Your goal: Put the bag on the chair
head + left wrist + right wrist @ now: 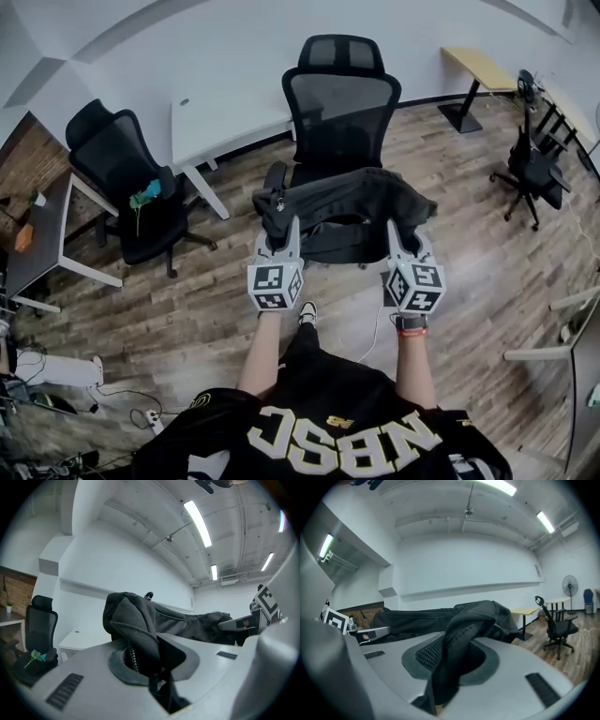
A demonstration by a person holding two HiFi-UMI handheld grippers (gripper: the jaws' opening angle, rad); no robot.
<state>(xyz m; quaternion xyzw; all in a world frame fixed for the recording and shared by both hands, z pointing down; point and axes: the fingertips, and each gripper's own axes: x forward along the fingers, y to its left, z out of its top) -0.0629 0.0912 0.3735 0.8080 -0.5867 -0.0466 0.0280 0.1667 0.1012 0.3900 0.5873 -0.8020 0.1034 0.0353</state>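
Observation:
A black fabric bag (342,208) hangs stretched between my two grippers over the seat of a black mesh office chair (339,101). My left gripper (286,232) is shut on the bag's left end, and a fold with a zipper (136,634) is pinched between its jaws. My right gripper (401,234) is shut on the right end, where a thick fold of cloth (457,648) sits between its pads. The bag (426,616) runs from one gripper to the other in both gripper views. The chair's seat is mostly hidden under the bag.
A second black chair (127,183) with a green item on its seat stands at the left, beside a white table (211,127). A dark desk (37,246) is at the far left. Another chair (534,169) and a wooden-topped table (480,67) stand at the right. Cables lie on the wood floor.

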